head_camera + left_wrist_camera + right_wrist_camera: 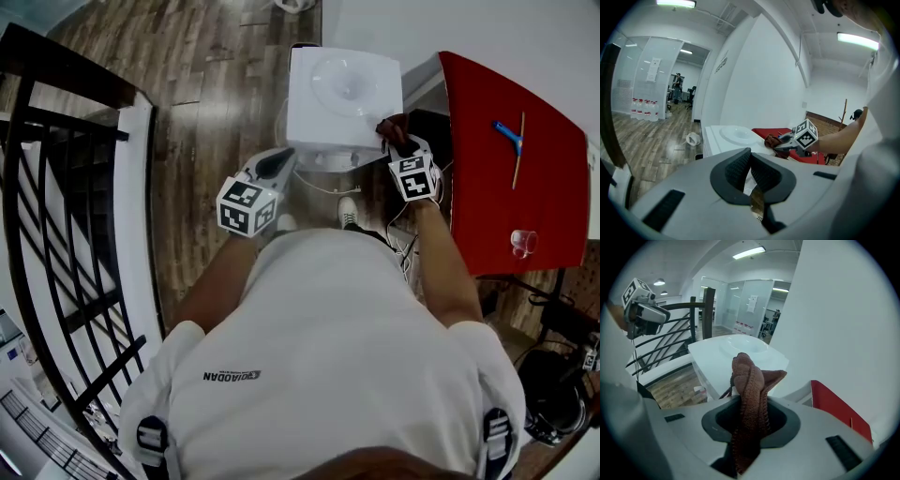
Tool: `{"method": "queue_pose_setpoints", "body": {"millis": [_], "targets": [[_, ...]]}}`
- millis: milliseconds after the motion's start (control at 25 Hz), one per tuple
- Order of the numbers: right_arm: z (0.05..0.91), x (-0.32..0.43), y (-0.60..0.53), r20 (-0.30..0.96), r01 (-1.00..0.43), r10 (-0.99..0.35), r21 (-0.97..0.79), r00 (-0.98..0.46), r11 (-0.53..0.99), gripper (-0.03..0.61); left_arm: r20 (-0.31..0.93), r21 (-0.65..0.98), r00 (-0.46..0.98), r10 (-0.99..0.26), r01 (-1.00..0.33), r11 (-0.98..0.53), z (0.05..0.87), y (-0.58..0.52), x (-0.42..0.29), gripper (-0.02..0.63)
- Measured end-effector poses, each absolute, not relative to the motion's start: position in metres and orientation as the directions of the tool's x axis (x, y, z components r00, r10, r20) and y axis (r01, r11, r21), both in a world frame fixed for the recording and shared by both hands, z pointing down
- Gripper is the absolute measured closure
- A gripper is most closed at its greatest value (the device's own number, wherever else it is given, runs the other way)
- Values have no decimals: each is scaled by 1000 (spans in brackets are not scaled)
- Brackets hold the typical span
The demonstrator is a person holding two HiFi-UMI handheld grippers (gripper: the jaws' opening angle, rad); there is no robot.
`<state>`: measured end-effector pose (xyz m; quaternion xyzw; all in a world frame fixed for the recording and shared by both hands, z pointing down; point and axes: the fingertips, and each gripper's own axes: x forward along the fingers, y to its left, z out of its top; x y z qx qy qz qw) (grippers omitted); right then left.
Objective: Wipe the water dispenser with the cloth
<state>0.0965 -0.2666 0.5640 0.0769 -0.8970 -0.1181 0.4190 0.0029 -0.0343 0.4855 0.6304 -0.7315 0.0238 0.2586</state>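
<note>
White T-shirt fabric (328, 356) across the person's shoulders filled the lower part of the head view, with both forearms stretched forward from it. The right gripper (392, 136) was held at the near right corner of the white water dispenser (342, 98), a box-shaped unit with a round recess in its flat top. A brown knitted cloth (390, 125) was clamped between this gripper's jaws; in the right gripper view the cloth (749, 380) was seen bunched and standing up out of the right gripper (751, 420), with the dispenser top (736, 352) just beyond it. Whether the cloth was pressed on the surface could not be told.

The left gripper (277, 164) was held beside the dispenser's near left corner, apart from it. In the left gripper view its (750, 171) ribbed pads were closed tip to tip with nothing gripped.

A red tabletop (544, 202) was seen to the right of the dispenser, carrying a blue-handled tool (509, 134), a thin wooden stick (517, 155) and a clear plastic cup (523, 242). A black metal railing (56, 187) was seen to the left, over a wooden plank floor (206, 94).
</note>
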Motion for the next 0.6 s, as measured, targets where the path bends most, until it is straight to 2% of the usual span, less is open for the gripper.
{"method": "queue_pose_setpoints", "body": {"millis": [280, 480, 600], "targets": [[575, 132, -289, 754, -141, -294, 262, -588, 955, 492, 410, 295, -57, -910, -936, 192, 490, -32, 4, 617], [561, 135, -280, 716, -195, -305, 235, -628, 952, 492, 404, 298, -50, -913, -937, 183, 490, -31, 4, 617], [547, 128, -256, 675, -212, -258, 152, -692, 965, 491, 403, 298, -51, -914, -937, 184, 490, -27, 1, 617]]}}
